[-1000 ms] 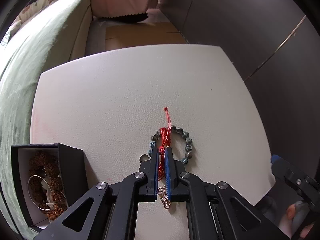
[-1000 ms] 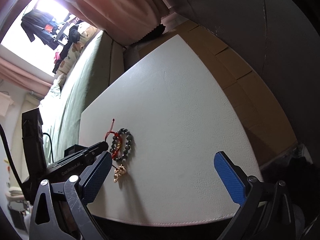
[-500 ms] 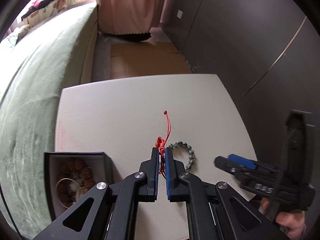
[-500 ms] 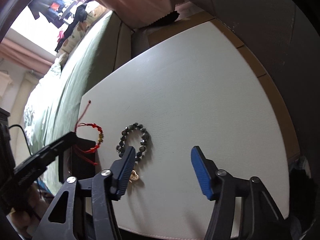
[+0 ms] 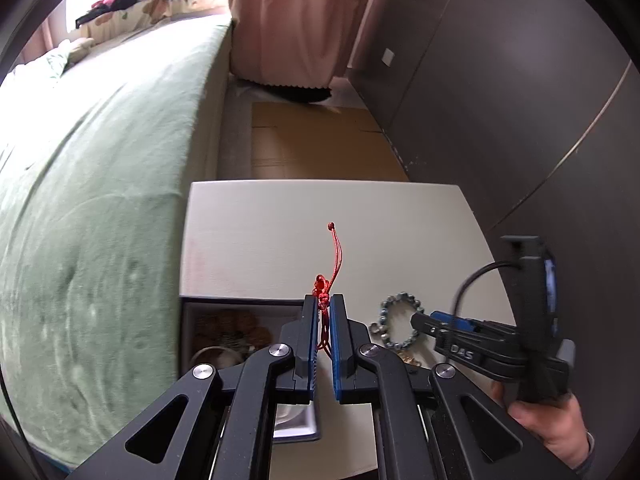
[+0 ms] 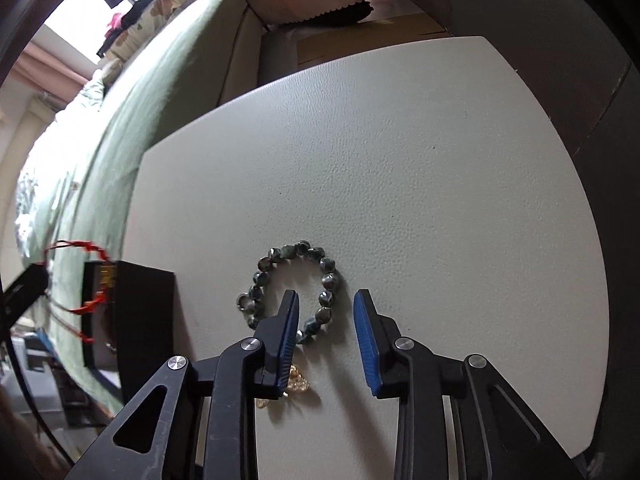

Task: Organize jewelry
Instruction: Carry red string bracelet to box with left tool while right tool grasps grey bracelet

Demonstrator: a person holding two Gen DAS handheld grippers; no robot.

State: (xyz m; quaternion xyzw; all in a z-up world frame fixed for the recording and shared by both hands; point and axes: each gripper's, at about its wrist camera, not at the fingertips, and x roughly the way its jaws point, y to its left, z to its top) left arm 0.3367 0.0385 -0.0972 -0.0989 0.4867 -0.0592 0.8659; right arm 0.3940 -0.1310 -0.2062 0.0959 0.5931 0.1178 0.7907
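Observation:
My left gripper is shut on a red cord bracelet and holds it in the air above the open black jewelry box, which holds brown beads and a ring-shaped bangle. The red bracelet also shows at the left of the right wrist view, hanging over the box. My right gripper is open, its fingers on either side of the right part of a grey-green bead bracelet lying on the white table. A small gold chain lies under the left finger.
A green bed runs along the table's left edge. A dark wall stands to the right, and brown cardboard covers the floor beyond the table. The person's hand holds the right gripper.
My left gripper lifted the red bracelet off the table and carried it left over the box. My right gripper moved in low and narrowed around the bead bracelet.

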